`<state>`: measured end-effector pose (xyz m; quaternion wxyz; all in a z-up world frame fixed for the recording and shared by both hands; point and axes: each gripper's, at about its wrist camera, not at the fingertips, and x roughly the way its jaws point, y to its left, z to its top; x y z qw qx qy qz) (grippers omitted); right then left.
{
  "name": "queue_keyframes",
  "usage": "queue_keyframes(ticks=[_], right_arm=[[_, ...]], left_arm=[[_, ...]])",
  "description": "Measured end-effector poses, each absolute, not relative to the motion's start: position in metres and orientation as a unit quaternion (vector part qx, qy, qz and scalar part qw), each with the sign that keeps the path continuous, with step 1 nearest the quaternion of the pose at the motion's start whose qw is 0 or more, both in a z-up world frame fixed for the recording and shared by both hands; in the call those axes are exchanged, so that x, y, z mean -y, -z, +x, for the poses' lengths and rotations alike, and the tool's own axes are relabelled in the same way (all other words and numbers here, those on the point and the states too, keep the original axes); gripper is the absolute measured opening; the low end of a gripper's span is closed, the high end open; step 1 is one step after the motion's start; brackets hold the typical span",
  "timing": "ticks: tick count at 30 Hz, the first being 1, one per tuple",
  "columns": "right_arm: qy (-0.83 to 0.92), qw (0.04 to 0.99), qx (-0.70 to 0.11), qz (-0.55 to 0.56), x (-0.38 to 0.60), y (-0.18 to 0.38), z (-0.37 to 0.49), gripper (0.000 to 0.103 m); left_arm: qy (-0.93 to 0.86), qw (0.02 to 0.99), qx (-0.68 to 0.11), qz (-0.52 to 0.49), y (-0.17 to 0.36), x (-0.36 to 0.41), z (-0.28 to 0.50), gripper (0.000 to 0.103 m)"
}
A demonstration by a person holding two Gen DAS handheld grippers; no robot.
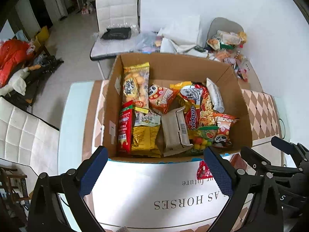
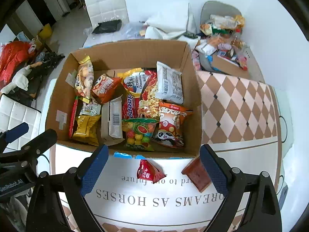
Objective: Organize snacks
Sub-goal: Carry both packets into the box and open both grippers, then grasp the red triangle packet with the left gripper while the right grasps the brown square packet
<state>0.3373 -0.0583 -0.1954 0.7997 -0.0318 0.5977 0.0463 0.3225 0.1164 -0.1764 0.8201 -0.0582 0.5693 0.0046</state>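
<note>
- Left wrist view: the left gripper (image 1: 156, 169) is hanging above the near edge of the cardboard box (image 1: 114, 104) with its blue pads spread wide and nothing between them. That reads as an empty tool waiting over the work, not a grip.
- The box is sitting on a white printed mat (image 1: 146, 189) on the table, and snack packets are lying packed side by side inside it: a red Sedaap noodle pack (image 1: 193, 116), a white wrapper with a barcode (image 1: 174, 129), and a gold bag (image 1: 144, 139) toward its left wall. Lying flat in rows looks like a way to use the floor of the box.
- The right gripper (image 1: 270, 154) is showing at the right edge of this view, beside the box.
- Right wrist view: the right gripper (image 2: 154, 171) is also standing wide open and is holding nothing, poised over the mat just in front of the box.
- Two snacks are lying loose on the mat outside the box: a small red triangular packet (image 2: 149, 171) between the pads but untouched, and a brown flat packet (image 2: 196, 174) close against the right pad. I judge these are the pieces left to put away.
- A fruit-candy bag (image 2: 139, 133) and a panda-print packet (image 2: 170, 127) are filling the near row.
</note>
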Motion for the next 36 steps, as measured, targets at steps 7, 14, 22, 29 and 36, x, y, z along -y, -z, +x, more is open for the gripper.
queue_keyframes(ticks=[7,14,22,29,36], right_arm=[[-0.047,0.823,-0.566,-0.017,0.068,0.160,0.306,0.097],[-0.052,0.838,-0.543,-0.004,0.077,0.133,0.278,0.098],[-0.060,0.816,-0.572,0.061,0.107,0.152,0.263,0.098],[0.014,0.767,-0.629,0.129,0.180,0.224,0.270,0.098],[0.051,0.716,-0.674,0.175,0.226,0.305,0.289,0.098]], left_arm=[[-0.013,0.847,-0.529,-0.058,0.141,-0.117,0.290,0.101],[-0.017,0.858,-0.509,-0.068,0.121,-0.117,0.263,0.101],[-0.021,0.844,-0.528,-0.085,0.145,-0.101,0.240,0.101],[-0.004,0.798,-0.596,-0.095,0.212,-0.070,0.255,0.101],[0.027,0.768,-0.634,-0.086,0.265,-0.035,0.275,0.101]])
